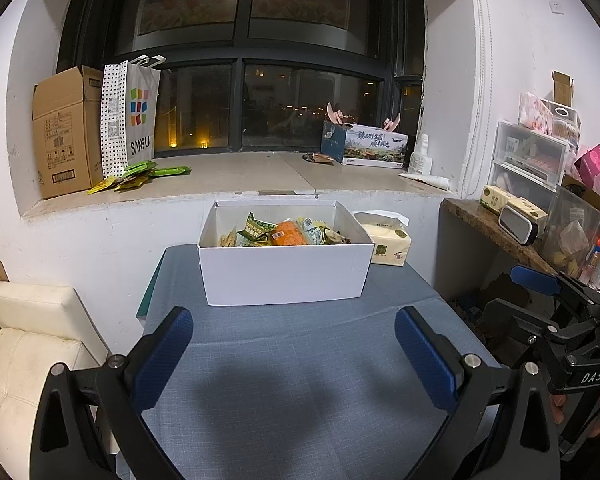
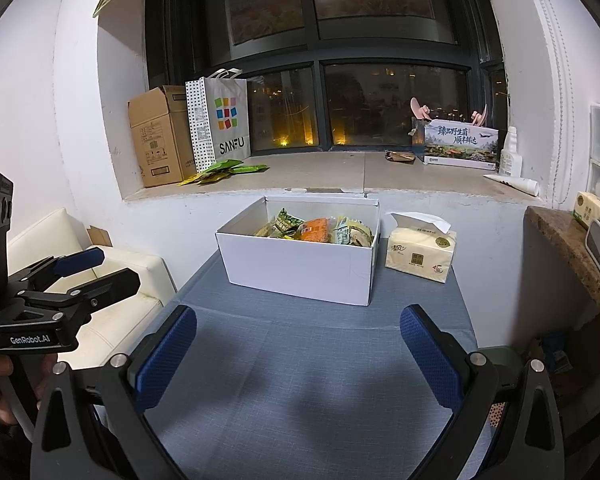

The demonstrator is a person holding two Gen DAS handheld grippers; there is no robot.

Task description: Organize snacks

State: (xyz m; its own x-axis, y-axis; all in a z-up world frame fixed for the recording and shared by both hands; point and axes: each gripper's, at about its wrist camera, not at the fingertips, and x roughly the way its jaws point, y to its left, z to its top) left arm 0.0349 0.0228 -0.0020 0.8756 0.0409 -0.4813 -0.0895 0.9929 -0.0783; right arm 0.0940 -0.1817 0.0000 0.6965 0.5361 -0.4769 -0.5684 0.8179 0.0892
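Observation:
A white cardboard box (image 1: pixel 284 272) stands at the far end of the blue-grey table (image 1: pixel 300 380); it also shows in the right wrist view (image 2: pixel 300 268). Several snack packets (image 1: pixel 284 232) lie inside it, green, orange and yellow (image 2: pixel 320 230). My left gripper (image 1: pixel 294 344) is open and empty, held above the table in front of the box. My right gripper (image 2: pixel 298 344) is open and empty, also short of the box. Each gripper shows at the edge of the other's view, the right one (image 1: pixel 548 300) and the left one (image 2: pixel 88 272).
A tissue pack (image 2: pixel 420 252) sits right of the box. The windowsill (image 2: pixel 320 172) holds green packets (image 2: pixel 224 172), a cardboard carton (image 2: pixel 160 136), a SANFU bag (image 2: pixel 220 120) and a printed box (image 2: pixel 460 144). A cream sofa (image 1: pixel 24 340) is left, a cluttered shelf (image 1: pixel 540 208) right.

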